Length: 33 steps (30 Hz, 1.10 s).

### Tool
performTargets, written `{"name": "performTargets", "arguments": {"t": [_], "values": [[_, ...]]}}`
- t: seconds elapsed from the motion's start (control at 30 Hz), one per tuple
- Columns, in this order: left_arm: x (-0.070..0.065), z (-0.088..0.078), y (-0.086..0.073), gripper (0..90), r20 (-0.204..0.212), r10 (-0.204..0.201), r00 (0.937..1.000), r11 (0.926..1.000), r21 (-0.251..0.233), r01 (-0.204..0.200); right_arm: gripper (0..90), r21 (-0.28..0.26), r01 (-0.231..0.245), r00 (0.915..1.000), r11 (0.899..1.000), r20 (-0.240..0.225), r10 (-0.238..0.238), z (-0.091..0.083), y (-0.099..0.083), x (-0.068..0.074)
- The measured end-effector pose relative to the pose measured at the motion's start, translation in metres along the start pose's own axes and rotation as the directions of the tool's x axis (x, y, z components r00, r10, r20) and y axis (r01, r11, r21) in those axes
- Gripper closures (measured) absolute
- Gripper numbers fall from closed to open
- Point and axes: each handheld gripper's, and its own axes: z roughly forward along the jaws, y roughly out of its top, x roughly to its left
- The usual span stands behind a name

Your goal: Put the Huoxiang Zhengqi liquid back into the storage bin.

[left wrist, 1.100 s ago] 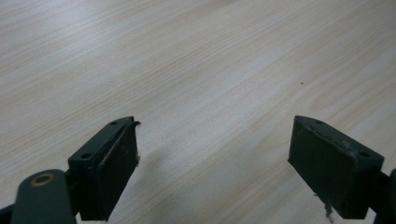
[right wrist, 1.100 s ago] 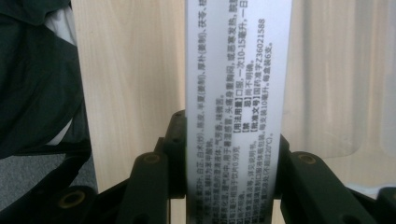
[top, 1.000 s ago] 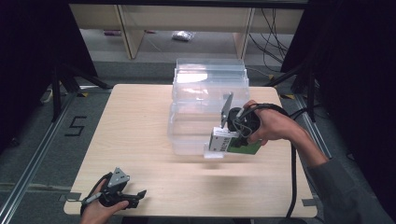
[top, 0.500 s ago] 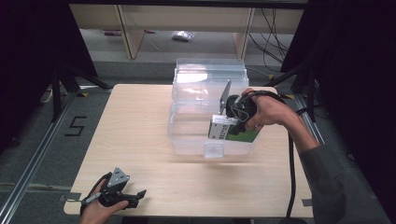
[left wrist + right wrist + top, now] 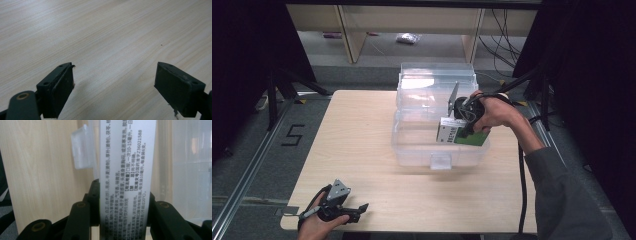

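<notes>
A clear plastic bin (image 5: 412, 142) with its lid (image 5: 437, 80) open stands at the table's middle back. My right gripper (image 5: 464, 127) is shut on a green and white box (image 5: 461, 135) and holds it over the bin's right half. In the right gripper view the box's white printed face (image 5: 127, 170) rises between the two black jaws, with the bin's front latch (image 5: 82, 148) to its left. My left gripper (image 5: 354, 212) rests at the table's front left corner, open. Its jaws stand wide apart above bare wood (image 5: 110, 45).
The wooden table (image 5: 357, 130) has free room left of and in front of the bin. A cable (image 5: 522, 185) trails from the right gripper down the table's right side. Shelving (image 5: 362, 30) stands behind the table, with dark frame legs at both sides.
My right gripper has carried the box up and back, from the bin's front right corner to over the bin's right half. The left gripper has stayed put.
</notes>
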Motion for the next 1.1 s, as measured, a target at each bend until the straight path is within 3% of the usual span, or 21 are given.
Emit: {"name": "performTargets", "arguments": {"t": [0.13,0.2,0.23,0.33,0.37,0.43,0.73,0.77,0.9,0.93,1.03,1.1], "values": [[0.001,0.0,0.0,15.1,0.0,0.011,0.9999,0.9999,0.007,-0.011,64.5,0.006,0.01,1.0,1.0,0.0,-0.01,0.008,0.001,-0.006],[-0.001,0.0,0.0,15.1,0.001,-0.003,1.0,1.0,-0.008,0.003,64.5,0.011,0.02,0.9998,1.0,0.0,-0.02,0.014,0.001,-0.011],[0.001,-0.001,0.0,15.1,0.001,0.012,0.9999,0.9999,0.007,-0.012,64.5,0.011,0.02,0.9998,1.0,0.0,-0.02,0.014,0.001,-0.011],[0.0,0.0,0.0,15.1,0.003,-0.005,1.0,1.0,-0.007,0.005,64.5,0.027,0.008,1.0,1.0,0.002,-0.009,0.019,0.002,-0.013],[0.001,-0.001,0.0,15.1,0.001,0.008,1.0,1.0,0.004,-0.008,64.5,0.021,0.018,0.9998,1.0,-0.006,-0.018,0.021,0.002,-0.015],[0.0,-0.001,0.0,15.1,0.002,0.003,1.0,1.0,-0.003,-0.003,64.5,0.025,-0.007,1.0,1.0,-0.002,0.007,0.022,0.001,-0.016],[0.0,0.0,0.0,15.1,0.004,-0.004,1.0,1.0,-0.008,0.004,64.4,0.035,0.002,0.9998,0.999,-0.018,-0.001,0.04,-0.005,-0.023],[0.0,0.0,0.0,15.1,0.004,-0.004,1.0,1.0,-0.008,0.004,64.4,0.041,-0.019,0.9996,0.999,-0.019,0.02,0.041,-0.006,-0.023],[0.0,0.0,0.0,15.1,0.003,-0.004,1.0,1.0,-0.007,0.004,64.4,0.032,-0.016,0.9995,0.999,-0.028,0.017,0.047,-0.01,-0.026],[0.0,0.0,0.0,15.1,0.003,-0.005,1.0,1.0,-0.008,0.005,64.4,0.057,-0.063,0.9974,0.996,-0.031,0.065,0.049,-0.012,-0.024],[0.0,0.0,0.0,15.1,0.003,-0.004,1.0,1.0,-0.007,0.004,64.4,0.039,-0.03,0.999,0.999,-0.032,0.031,0.054,-0.013,-0.027],[0.001,0.0,0.0,15.1,-0.008,0.007,0.9999,1.0,0.004,-0.007,64.4,0.044,-0.033,0.9988,0.998,-0.035,0.035,0.057,-0.015,-0.027]]}}
